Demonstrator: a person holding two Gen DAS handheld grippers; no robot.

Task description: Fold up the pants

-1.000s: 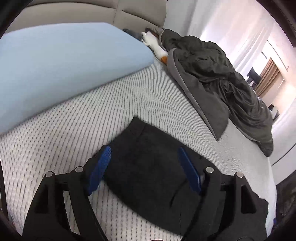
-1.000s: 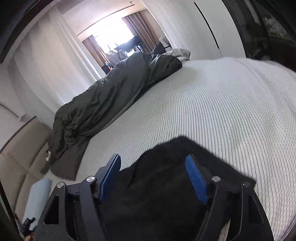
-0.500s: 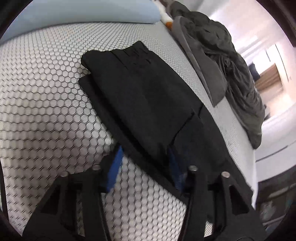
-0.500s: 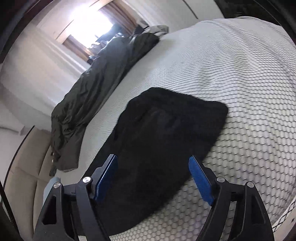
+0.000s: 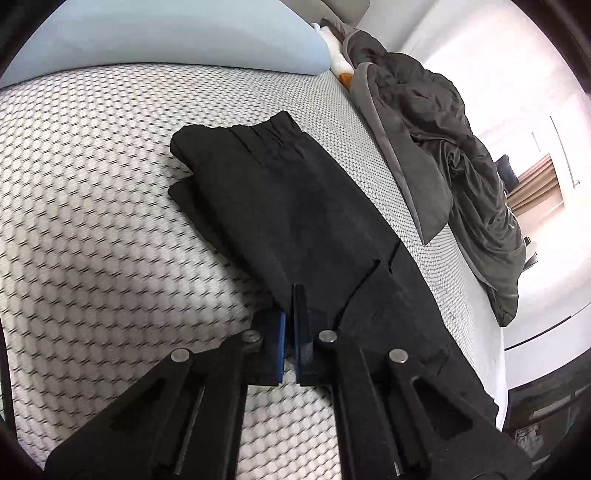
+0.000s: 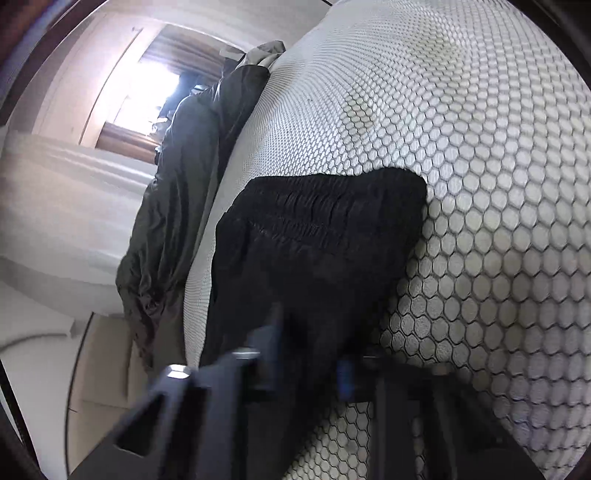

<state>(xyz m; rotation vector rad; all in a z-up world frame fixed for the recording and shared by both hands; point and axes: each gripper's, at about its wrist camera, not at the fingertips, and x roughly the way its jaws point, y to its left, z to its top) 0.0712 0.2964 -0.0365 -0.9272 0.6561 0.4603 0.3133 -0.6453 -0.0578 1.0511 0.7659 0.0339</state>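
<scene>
The black pants lie folded lengthwise on the honeycomb-patterned mattress, waistband at the far end. My left gripper sits low at their near long edge, its blue pads pinched together on the cloth. In the right wrist view the gathered elastic waistband of the pants fills the middle. My right gripper is blurred and its jaws are closing, with a bunch of black cloth pressed between the fingers.
A light blue pillow lies at the head of the bed, with a white plush toy beside it. A rumpled dark grey blanket runs along the far side of the mattress. Curtains hang beyond.
Both grippers have dropped to the pants and gone from wide open to closed: the left onto the near edge, the right, after rolling, onto cloth below the waistband.
</scene>
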